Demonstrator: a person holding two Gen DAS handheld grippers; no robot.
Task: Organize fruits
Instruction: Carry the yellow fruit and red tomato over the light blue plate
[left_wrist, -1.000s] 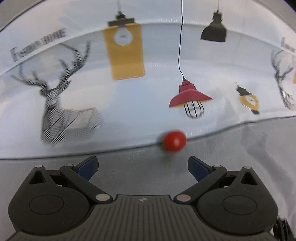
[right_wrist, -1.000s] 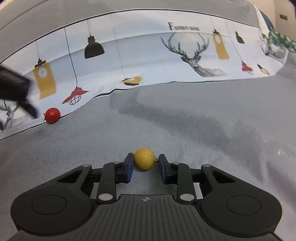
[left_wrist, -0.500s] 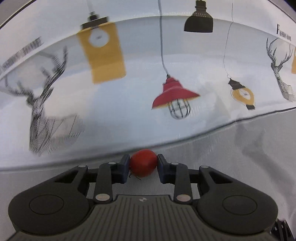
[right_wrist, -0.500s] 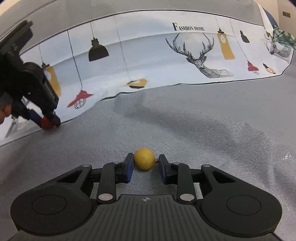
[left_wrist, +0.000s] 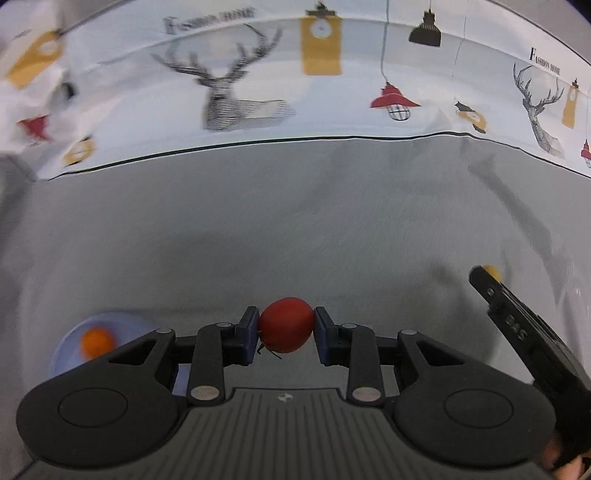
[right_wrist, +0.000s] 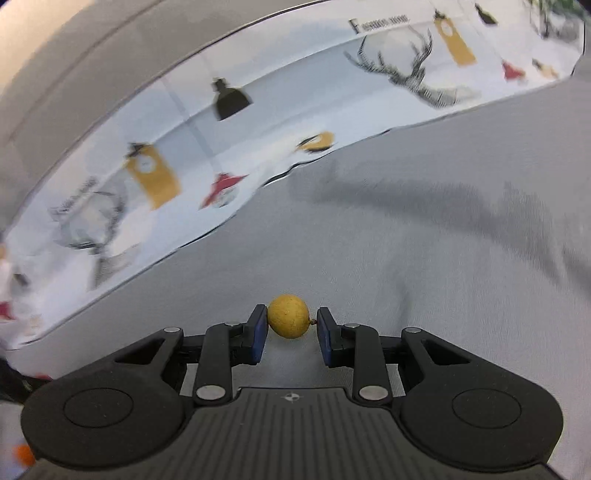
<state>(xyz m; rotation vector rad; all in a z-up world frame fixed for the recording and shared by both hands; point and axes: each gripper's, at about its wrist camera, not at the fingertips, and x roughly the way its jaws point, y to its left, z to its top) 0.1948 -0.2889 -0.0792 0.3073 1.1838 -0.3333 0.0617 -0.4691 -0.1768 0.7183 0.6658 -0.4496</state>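
My left gripper (left_wrist: 285, 325) is shut on a small red fruit (left_wrist: 286, 324), which hangs above the grey cloth. Low at the left of the left wrist view sits a pale plate (left_wrist: 66, 350) with an orange fruit (left_wrist: 96, 340) in it, partly hidden behind the gripper body. My right gripper (right_wrist: 288, 321) is shut on a small yellow fruit (right_wrist: 287, 320), also lifted off the cloth. The right gripper shows at the right edge of the left wrist view as a dark bar (left_wrist: 517, 317) with the yellow fruit (left_wrist: 492, 272) at its tip.
A grey cloth (left_wrist: 295, 229) covers the surface. Behind it lies a white cloth (left_wrist: 258, 92) printed with deer, lamps and tags. An orange blur (right_wrist: 22, 452) shows at the bottom left corner of the right wrist view.
The left gripper closed on the red fruit at the white cloth's edge, then lifted it back over the grey cloth toward the plate. The right gripper rose and rolled, still holding the yellow fruit.
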